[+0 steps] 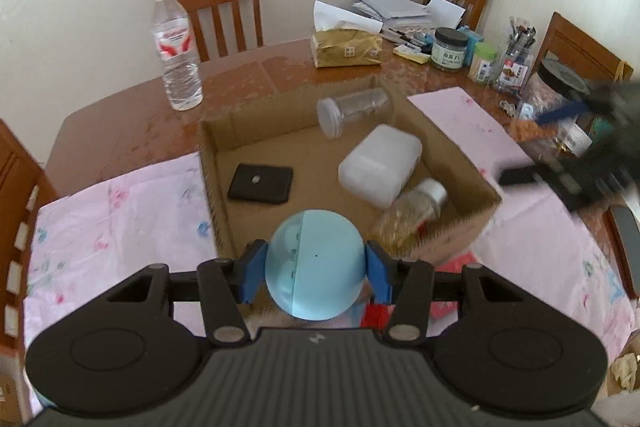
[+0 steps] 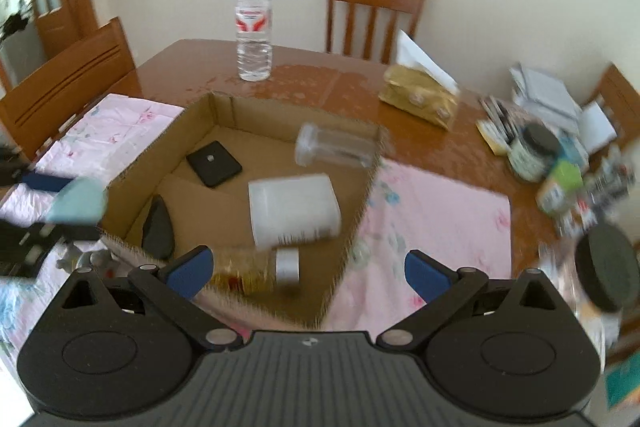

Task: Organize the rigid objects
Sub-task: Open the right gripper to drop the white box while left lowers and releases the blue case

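In the left wrist view, the left gripper (image 1: 316,267) has its blue fingers (image 1: 253,271) closed on a light blue ball (image 1: 316,269), one on each side, with the ball's seam running roughly upright; the ball hangs over the near wall of the cardboard box (image 1: 440,135). Inside the box lie a flat black case (image 1: 261,183) at the left, a clear jar (image 1: 354,109) on its side at the far end with its lid pointing left, a white rectangular container (image 1: 380,165) with its long axis running toward the far right corner, and a small amber bottle (image 1: 412,213) on its side, cap toward the right wall. A water bottle (image 1: 175,47) stands upright on the table (image 1: 120,107) beyond the box; the right gripper (image 1: 576,171) appears blurred at the right. In the right wrist view, the right gripper (image 2: 308,269) has its fingers (image 2: 426,271) spread wide and holding nothing, over the box's near corner, with the amber bottle (image 2: 256,267) just ahead between them. A dark rounded object (image 2: 158,227) lies by the box's left wall. The ball (image 2: 78,201) appears blurred at the left, just outside the box. A tissue pack (image 2: 420,99) and jars (image 2: 532,151) sit on the table to the right.
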Action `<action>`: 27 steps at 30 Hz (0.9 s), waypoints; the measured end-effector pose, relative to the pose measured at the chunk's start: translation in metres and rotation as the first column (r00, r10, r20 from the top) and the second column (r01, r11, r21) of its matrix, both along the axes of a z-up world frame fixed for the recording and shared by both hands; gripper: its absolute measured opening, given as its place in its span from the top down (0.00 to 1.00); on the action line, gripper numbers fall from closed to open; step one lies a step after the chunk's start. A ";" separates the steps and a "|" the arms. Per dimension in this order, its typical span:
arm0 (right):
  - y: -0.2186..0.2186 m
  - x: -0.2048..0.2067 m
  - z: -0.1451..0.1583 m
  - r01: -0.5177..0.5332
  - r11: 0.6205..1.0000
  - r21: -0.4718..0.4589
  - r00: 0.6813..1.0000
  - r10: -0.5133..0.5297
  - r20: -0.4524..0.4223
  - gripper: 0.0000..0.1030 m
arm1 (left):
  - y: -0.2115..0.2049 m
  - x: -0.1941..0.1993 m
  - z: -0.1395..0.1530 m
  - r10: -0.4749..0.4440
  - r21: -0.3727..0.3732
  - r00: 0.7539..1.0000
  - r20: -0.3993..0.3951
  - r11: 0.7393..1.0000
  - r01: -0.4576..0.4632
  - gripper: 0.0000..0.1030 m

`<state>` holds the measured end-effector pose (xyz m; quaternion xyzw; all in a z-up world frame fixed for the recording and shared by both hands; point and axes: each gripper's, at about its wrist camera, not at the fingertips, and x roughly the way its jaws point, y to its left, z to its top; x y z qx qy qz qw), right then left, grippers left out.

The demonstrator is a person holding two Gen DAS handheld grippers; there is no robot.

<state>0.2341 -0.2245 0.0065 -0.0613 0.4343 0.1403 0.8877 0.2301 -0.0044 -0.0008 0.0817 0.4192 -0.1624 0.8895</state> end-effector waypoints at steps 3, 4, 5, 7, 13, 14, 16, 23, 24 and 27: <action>-0.012 -0.016 -0.003 0.048 0.998 0.037 0.999 -0.047 -0.024 0.00 | -0.008 0.023 -0.007 -0.005 -0.009 1.000 -0.014 1.000 0.005 0.50; -0.016 -0.021 -0.004 0.061 0.997 0.042 0.998 -0.060 -0.029 0.00 | -0.010 0.031 -0.010 -0.005 -0.008 1.000 -0.019 1.000 0.005 0.50; -0.019 -0.026 -0.005 0.075 0.996 0.043 0.997 -0.073 -0.033 0.00 | -0.014 0.038 -0.014 -0.007 -0.002 1.000 -0.022 1.000 0.007 0.50; -0.024 -0.034 -0.007 0.098 0.995 0.027 0.995 -0.097 -0.038 0.00 | -0.021 0.051 -0.023 -0.013 0.012 0.999 -0.031 1.000 0.014 0.50; -0.044 -0.053 -0.014 0.172 0.985 0.004 0.983 -0.172 -0.062 0.00 | -0.031 0.082 -0.052 0.002 0.048 0.997 -0.078 0.999 0.001 0.49; -0.046 -0.055 -0.015 0.183 0.983 -0.001 0.981 -0.182 -0.063 0.00 | -0.031 0.085 -0.055 0.009 0.050 0.996 -0.084 0.999 -0.005 0.49; -0.050 -0.058 -0.017 0.199 0.980 -0.017 0.978 -0.199 -0.065 0.00 | -0.032 0.089 -0.060 0.018 0.052 0.996 -0.092 0.999 -0.013 0.49; -0.056 -0.061 -0.022 0.213 0.977 -0.013 0.974 -0.213 -0.072 0.00 | -0.029 0.083 -0.052 0.064 0.040 0.998 -0.003 0.997 -0.064 0.02; -0.055 -0.061 -0.023 0.211 0.977 -0.011 0.975 -0.212 -0.073 0.00 | -0.028 0.080 -0.049 0.065 0.035 0.998 0.004 0.997 -0.065 0.02; -0.052 -0.060 -0.024 0.194 0.981 -0.009 0.978 -0.194 -0.073 0.00 | -0.025 0.072 -0.039 0.082 0.040 0.996 0.021 0.996 -0.083 0.02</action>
